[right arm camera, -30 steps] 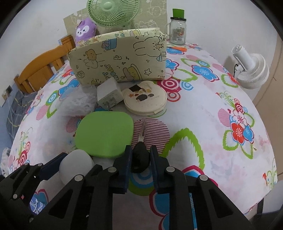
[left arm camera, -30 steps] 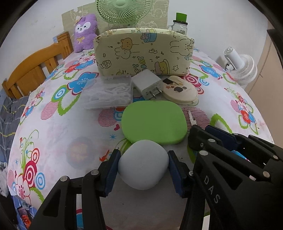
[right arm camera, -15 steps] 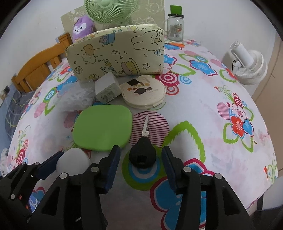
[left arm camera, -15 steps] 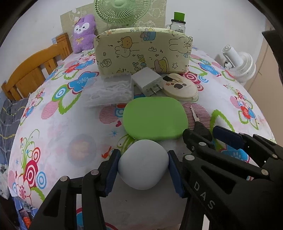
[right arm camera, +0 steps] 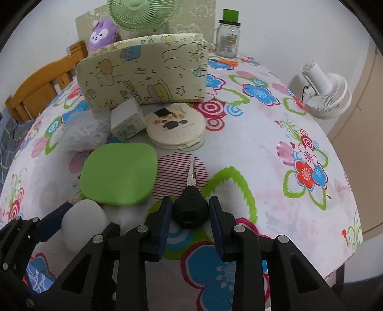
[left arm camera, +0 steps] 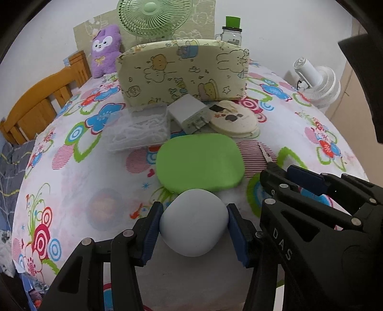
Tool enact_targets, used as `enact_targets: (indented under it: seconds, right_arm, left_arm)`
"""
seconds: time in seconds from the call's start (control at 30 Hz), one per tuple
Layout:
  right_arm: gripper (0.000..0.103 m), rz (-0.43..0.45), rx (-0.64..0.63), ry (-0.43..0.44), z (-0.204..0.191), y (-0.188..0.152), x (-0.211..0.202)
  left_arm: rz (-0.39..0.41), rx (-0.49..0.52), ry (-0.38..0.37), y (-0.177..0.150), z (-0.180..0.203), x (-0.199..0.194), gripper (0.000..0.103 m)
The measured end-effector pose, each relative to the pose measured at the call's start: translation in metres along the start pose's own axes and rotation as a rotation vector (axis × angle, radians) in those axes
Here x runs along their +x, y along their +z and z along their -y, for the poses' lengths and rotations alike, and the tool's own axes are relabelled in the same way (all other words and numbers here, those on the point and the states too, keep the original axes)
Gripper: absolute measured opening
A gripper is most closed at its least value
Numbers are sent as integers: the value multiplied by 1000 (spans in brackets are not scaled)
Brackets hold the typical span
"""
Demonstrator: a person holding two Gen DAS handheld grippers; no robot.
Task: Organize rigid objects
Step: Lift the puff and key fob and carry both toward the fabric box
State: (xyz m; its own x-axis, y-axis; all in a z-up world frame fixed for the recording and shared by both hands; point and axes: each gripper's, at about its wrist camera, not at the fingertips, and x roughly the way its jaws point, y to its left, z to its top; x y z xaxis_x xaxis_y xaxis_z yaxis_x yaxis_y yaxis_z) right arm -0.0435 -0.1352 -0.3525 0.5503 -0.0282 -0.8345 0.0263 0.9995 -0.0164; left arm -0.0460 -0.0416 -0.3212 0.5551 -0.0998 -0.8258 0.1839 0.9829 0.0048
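Note:
My left gripper [left arm camera: 194, 214] is shut on a pale blue-grey rounded case [left arm camera: 194, 224], both blue pads pressed to its sides, just in front of a flat green case [left arm camera: 199, 162]. My right gripper [right arm camera: 190, 205] is closing on the black head of a key [right arm camera: 190, 211], with a pad against each side. The key lies on the floral tablecloth [right arm camera: 251, 148] and its metal blade [right arm camera: 191, 172] points away from me. In the right wrist view the pale case [right arm camera: 82, 222] shows at lower left. In the left wrist view the right gripper [left arm camera: 281, 171] sits close on the right.
Behind the green case lie a clear plastic box [left arm camera: 138, 129], a white charger [left arm camera: 189, 114] and a round cream compact [left arm camera: 233, 119]. A cartoon-print pouch [left arm camera: 182, 74] stands behind them. A green fan [left arm camera: 153, 16], a jar [right arm camera: 227, 40] and a purple plush [left arm camera: 105, 52] are at the back. A white fan [right arm camera: 323, 95] stands off the right edge.
The right jaws opened off the key half a second ago and have closed on its head again. The key now lies flat. The left gripper and its case have not moved.

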Motion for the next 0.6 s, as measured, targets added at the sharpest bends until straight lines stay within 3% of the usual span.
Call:
enact_targets:
  seconds: [0.6]
  right_arm:
    - [34, 76, 3, 29, 12, 55, -42]
  left_arm:
    - [64, -32, 12, 52, 8, -36, 55]
